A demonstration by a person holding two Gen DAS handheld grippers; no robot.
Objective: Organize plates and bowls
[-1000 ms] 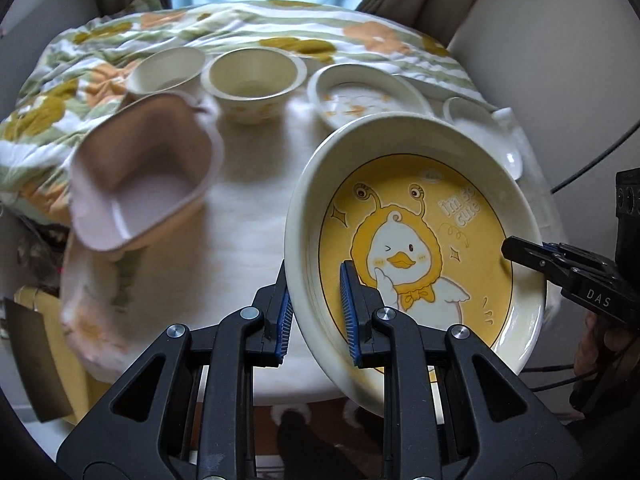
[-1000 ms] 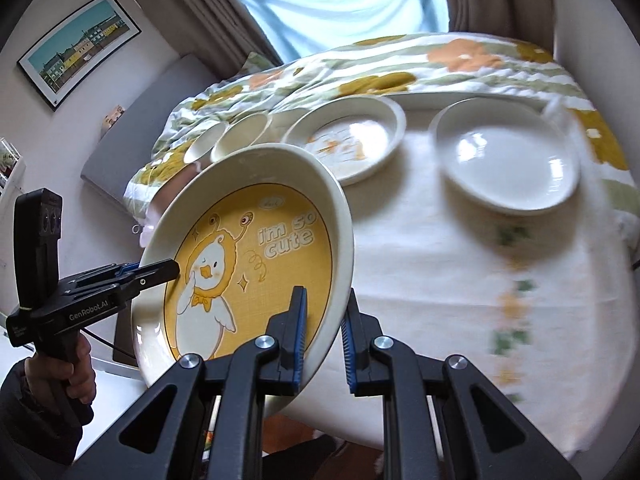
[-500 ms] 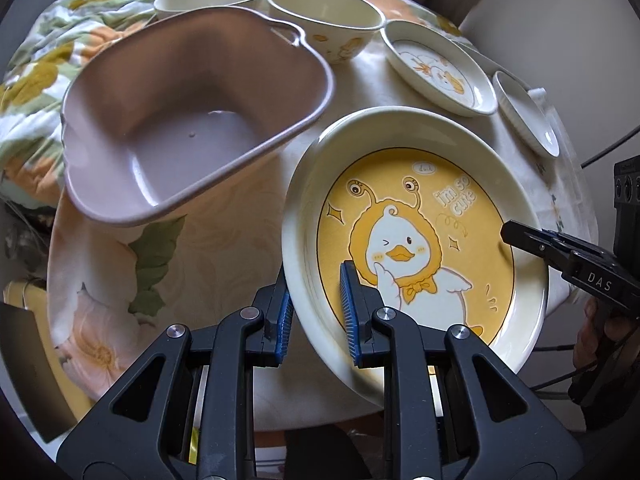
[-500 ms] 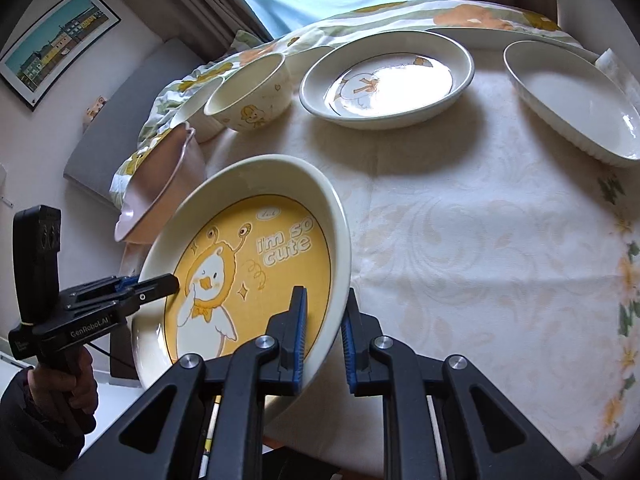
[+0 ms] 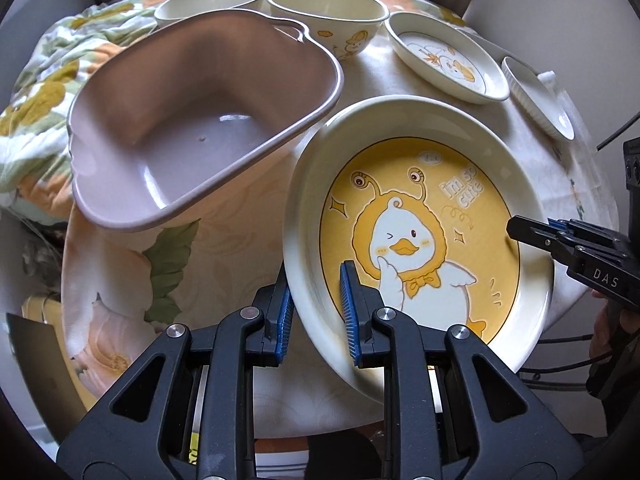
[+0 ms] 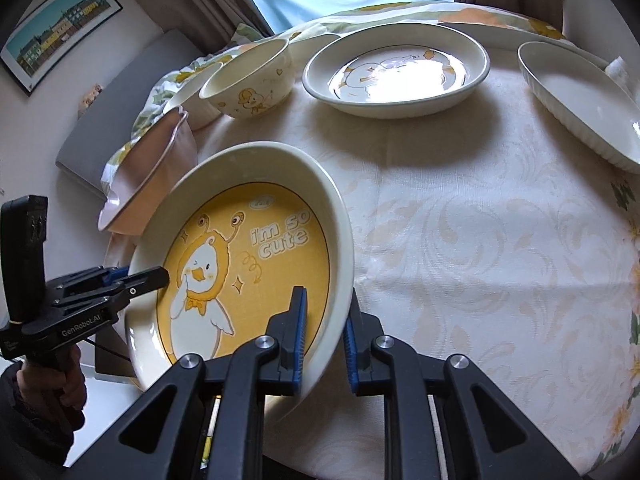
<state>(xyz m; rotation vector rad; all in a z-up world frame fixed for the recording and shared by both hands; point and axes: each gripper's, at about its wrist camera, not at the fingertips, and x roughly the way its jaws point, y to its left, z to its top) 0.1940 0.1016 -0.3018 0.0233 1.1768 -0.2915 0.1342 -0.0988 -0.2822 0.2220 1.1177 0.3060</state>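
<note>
Two hand-held grippers carried one large cream plate with a yellow duck cartoon [image 5: 416, 240], low over the near edge of a round tabletop [image 6: 460, 240] under a pale floral cloth. The left gripper [image 5: 316, 312] had its blue fingers [image 5: 349, 300] clamped narrowly on the plate's left rim; the right gripper [image 6: 326, 332] pinched the opposite rim the same way. A pink tub [image 5: 192, 120] sat just beside the plate. Two cream bowls [image 5: 328, 4], a smaller duck plate [image 6: 396, 72] and a white ribbed dish [image 6: 580, 96] stood further back. The step looked like setting the plate down; next, both sides should lower evenly, then release.
</note>
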